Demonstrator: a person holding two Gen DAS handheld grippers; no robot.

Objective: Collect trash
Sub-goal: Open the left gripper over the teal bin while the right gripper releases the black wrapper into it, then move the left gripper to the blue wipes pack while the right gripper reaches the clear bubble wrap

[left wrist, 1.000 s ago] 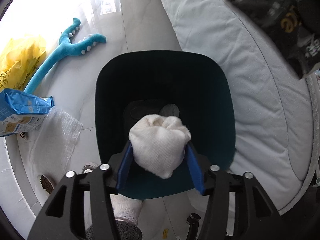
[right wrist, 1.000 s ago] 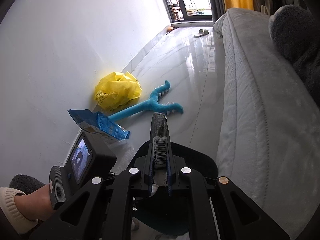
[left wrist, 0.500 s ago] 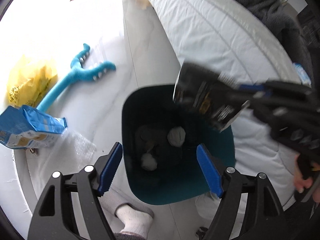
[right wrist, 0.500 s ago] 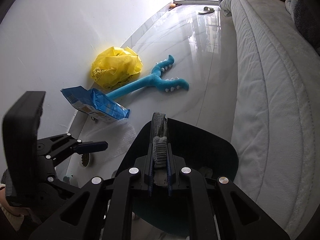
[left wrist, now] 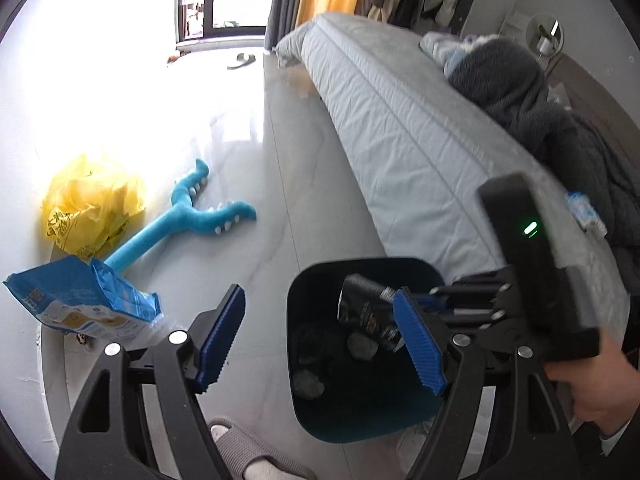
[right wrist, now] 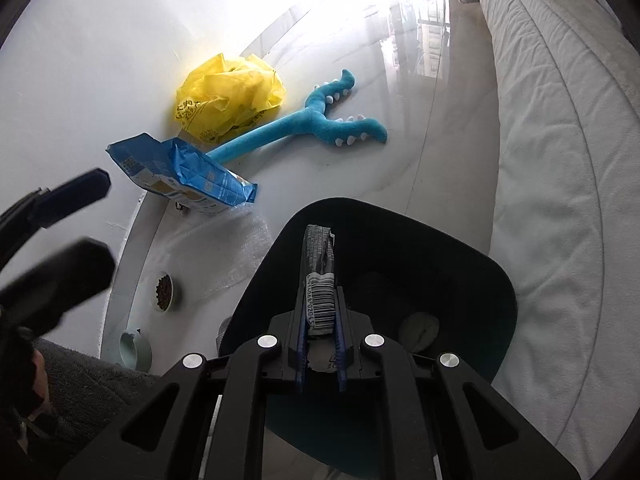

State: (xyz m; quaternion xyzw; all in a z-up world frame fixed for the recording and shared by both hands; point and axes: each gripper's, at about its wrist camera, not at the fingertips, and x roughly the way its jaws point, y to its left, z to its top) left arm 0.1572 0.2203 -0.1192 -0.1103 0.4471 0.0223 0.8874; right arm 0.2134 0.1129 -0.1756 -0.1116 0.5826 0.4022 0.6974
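A dark teal trash bin (left wrist: 416, 412) (right wrist: 472, 264) stands on the floor beside the bed, with crumpled white wads (left wrist: 308, 384) inside. My right gripper (right wrist: 319, 312) is shut on a black wrapper (right wrist: 319, 276) (left wrist: 366, 306) and holds it over the bin's opening. My left gripper (left wrist: 320, 340) is open and empty, raised above the bin's left side. On the floor to the left lie a blue snack bag (left wrist: 80, 304) (right wrist: 180, 172) and a crumpled yellow plastic bag (left wrist: 88, 204) (right wrist: 228, 92).
A blue plush toy (left wrist: 188, 216) (right wrist: 304, 128) lies on the floor by the yellow bag. The grey bed (left wrist: 420, 148) (right wrist: 560, 160) runs along the right. Bubble wrap (right wrist: 224, 256) and small bowls (right wrist: 164, 292) sit left of the bin. My slippered foot (left wrist: 248, 464) is below.
My left gripper opened and dropped the white wad into the bin, then lifted and tilted up. My right gripper brought the black wrapper down over the bin.
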